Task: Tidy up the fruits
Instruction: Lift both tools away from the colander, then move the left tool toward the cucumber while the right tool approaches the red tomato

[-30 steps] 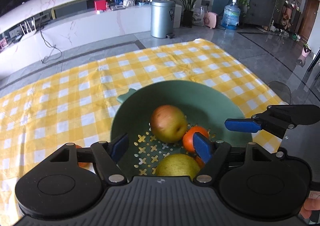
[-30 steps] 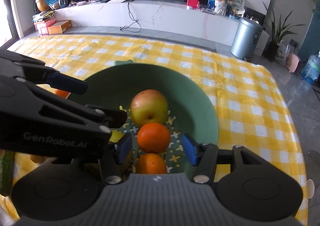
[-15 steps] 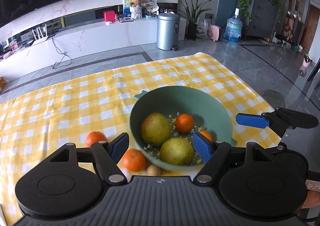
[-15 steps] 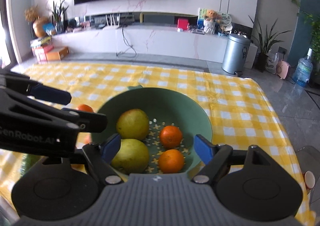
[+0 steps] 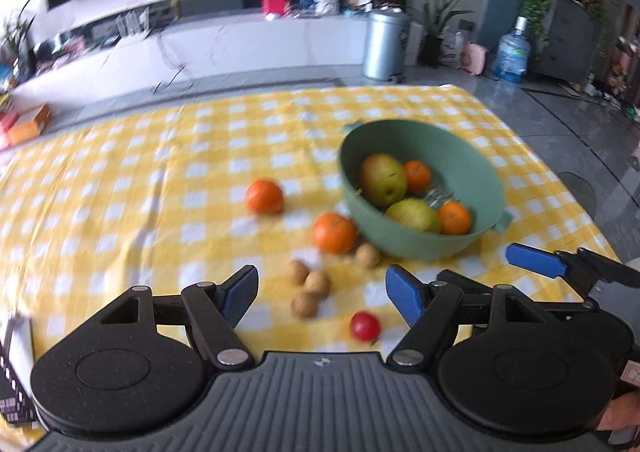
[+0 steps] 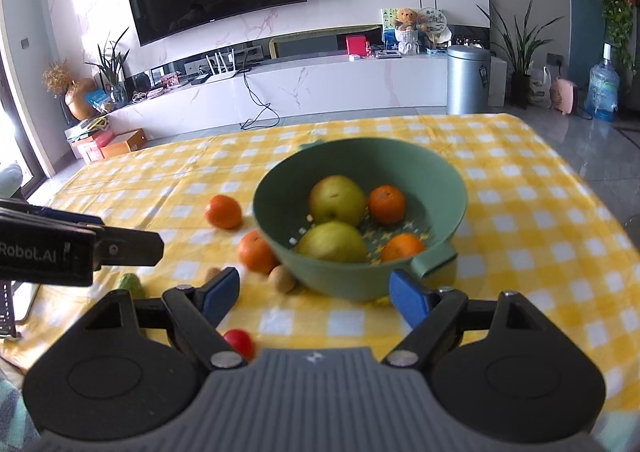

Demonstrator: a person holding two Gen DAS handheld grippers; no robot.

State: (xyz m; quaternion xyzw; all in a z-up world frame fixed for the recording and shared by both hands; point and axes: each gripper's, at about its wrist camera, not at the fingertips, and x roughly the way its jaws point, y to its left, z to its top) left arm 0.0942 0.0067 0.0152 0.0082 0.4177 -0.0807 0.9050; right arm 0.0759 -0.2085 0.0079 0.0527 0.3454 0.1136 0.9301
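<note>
A green colander bowl (image 5: 416,244) (image 6: 280,204) stands on the yellow checked cloth, holding two yellow-green pears (image 6: 337,199) (image 6: 332,242) and two oranges (image 6: 386,204) (image 6: 402,247). Two more oranges (image 5: 264,196) (image 5: 334,233) lie on the cloth left of the bowl, with several small brown fruits (image 5: 317,282) and a red cherry tomato (image 5: 364,326) nearer me. My left gripper (image 5: 322,294) is open and empty above the small fruits. My right gripper (image 6: 314,294) is open and empty, short of the bowl's near rim. Its blue fingertip (image 5: 534,259) shows at the right in the left wrist view.
A green vegetable (image 6: 129,282) lies at the cloth's left near edge. The left gripper's body (image 6: 76,248) crosses the left side of the right wrist view. A white object (image 5: 18,340) sits at the near left. Beyond the table are a grey bin (image 6: 468,78) and a low white cabinet.
Both grippers have drawn back from over the bowl, which now looks smaller and farther. The right jaws have widened, leaving an orange in the bowl. The loose oranges, brown fruits and tomato have come into view.
</note>
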